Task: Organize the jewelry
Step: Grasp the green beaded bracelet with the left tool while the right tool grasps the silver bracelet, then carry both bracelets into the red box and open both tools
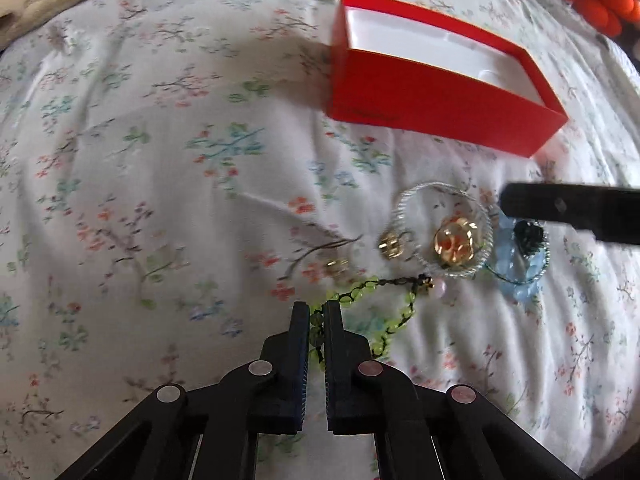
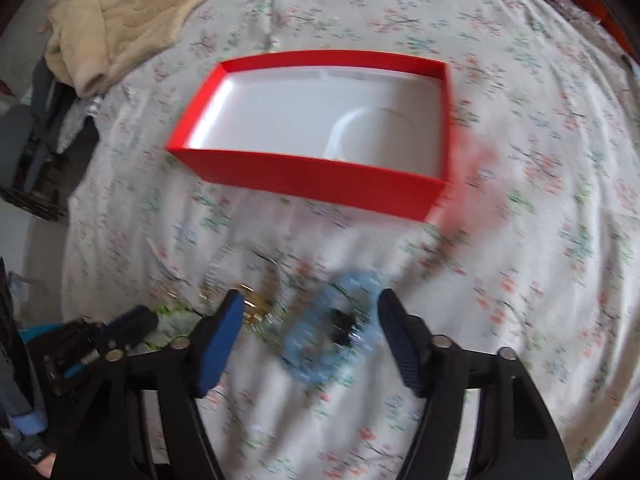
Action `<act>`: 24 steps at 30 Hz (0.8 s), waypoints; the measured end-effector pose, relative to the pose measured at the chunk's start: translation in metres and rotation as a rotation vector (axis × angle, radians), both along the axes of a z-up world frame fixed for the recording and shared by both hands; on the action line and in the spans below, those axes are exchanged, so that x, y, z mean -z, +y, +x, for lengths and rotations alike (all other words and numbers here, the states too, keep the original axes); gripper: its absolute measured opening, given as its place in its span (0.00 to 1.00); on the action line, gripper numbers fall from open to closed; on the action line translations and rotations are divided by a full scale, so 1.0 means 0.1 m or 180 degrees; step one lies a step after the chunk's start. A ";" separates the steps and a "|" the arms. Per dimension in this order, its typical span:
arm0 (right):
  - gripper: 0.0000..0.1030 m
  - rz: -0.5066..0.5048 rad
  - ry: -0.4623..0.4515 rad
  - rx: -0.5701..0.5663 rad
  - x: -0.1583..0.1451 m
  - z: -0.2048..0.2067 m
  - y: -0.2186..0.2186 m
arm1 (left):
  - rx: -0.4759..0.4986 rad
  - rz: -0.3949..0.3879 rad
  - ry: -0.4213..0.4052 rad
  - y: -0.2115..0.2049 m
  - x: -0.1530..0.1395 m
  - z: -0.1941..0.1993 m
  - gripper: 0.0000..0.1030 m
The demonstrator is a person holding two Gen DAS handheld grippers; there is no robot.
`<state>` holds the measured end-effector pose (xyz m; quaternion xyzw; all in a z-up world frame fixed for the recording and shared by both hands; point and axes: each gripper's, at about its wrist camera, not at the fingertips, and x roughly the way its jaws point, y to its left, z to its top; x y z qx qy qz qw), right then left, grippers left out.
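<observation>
The left gripper (image 1: pixel 317 312) pointed steeply down, its two black fingers (image 1: pixel 299 336) drawn nearly together with only a narrow slit between them, clamped on a strand of the green bracelet (image 1: pixel 362 312). Its linkage arms fanned out toward the near edge of the left wrist view.

The right gripper (image 2: pixel 310 312) also pointed steeply down, its jaws spread wide apart, one blue-padded finger (image 2: pixel 224 344) at left and one dark finger at right (the view was blurred). The blue bracelet (image 2: pixel 320 340) lay between them, unpressed. One right finger reached in from the right of the left wrist view.
</observation>
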<state>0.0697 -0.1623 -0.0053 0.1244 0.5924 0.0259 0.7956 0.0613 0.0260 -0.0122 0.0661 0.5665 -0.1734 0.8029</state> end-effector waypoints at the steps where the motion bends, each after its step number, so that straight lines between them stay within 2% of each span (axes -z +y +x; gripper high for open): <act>1: 0.55 0.0032 -0.0019 -0.0034 0.00 0.04 0.03 | -0.0012 0.0029 -0.0023 0.04 -0.01 -0.01 0.01; 4: 0.39 -0.0020 -0.0034 -0.0139 0.06 0.13 0.17 | -0.0035 0.0090 -0.0073 0.12 0.03 -0.02 0.01; 7: 0.28 -0.0068 0.0005 -0.0219 0.14 0.19 0.29 | -0.0078 0.0093 -0.0052 0.19 0.07 0.02 0.01; 15: 0.14 -0.0417 0.0097 -0.0293 0.33 0.29 0.42 | -0.0204 0.0171 0.0062 0.33 0.22 0.12 0.01; 18: 0.04 -0.0558 0.0065 -0.0388 0.34 0.27 0.50 | -0.0212 0.0172 0.0055 0.33 0.23 0.13 0.01; 24: 0.03 -0.0565 -0.0074 -0.0442 0.18 0.22 0.54 | -0.0250 -0.0003 -0.0039 0.32 0.07 0.08 0.01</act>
